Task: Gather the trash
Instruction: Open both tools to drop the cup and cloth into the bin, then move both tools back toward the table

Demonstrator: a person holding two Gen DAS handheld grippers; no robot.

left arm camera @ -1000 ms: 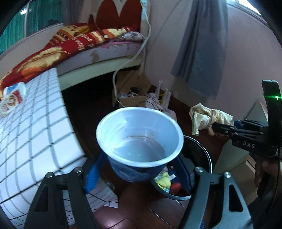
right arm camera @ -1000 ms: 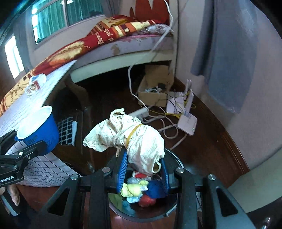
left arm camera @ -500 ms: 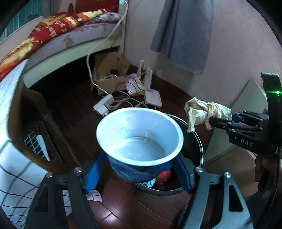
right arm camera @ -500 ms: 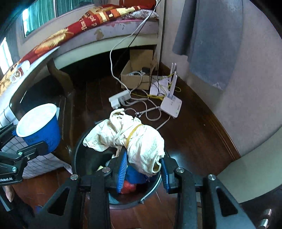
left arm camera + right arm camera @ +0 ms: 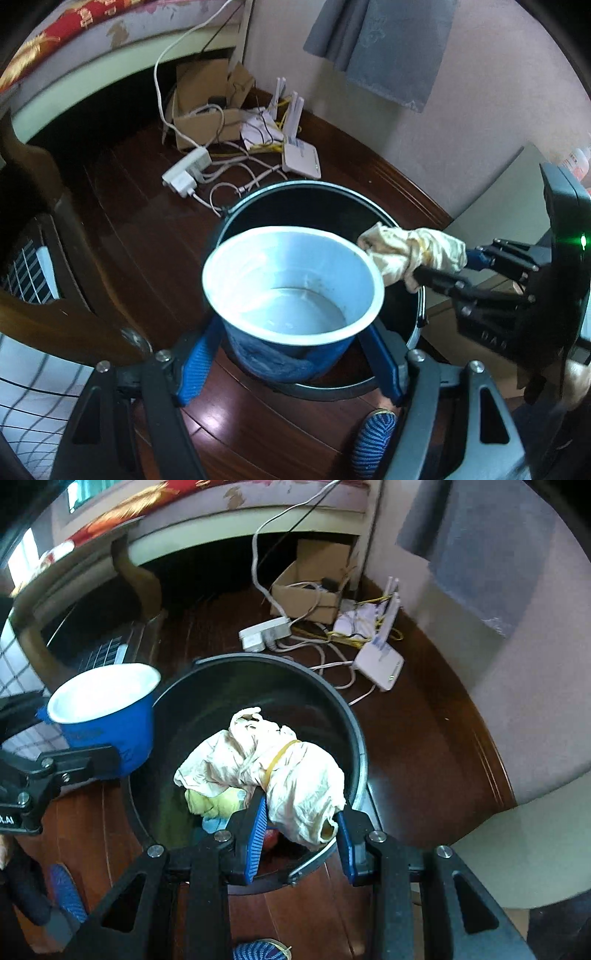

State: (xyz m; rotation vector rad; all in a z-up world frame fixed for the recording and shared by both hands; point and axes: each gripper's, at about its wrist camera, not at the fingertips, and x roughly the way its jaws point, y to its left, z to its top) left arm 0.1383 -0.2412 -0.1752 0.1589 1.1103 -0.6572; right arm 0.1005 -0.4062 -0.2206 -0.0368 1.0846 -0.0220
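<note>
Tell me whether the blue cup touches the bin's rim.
Apart. In the right wrist view the blue cup, held by the left gripper, hangs beside the bin's rim with floor visible beneath.

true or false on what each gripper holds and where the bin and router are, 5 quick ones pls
1. The left gripper holds a blue cup. True.
2. The cup is full of trash. False: it looks empty inside.
3. The right gripper holds a crumpled wad over the bin. True.
4. The bin is empty. False: yellow and blue trash lies in it.
5. The router sits inside the cardboard box. False: it lies on the floor beside the bin.
</note>
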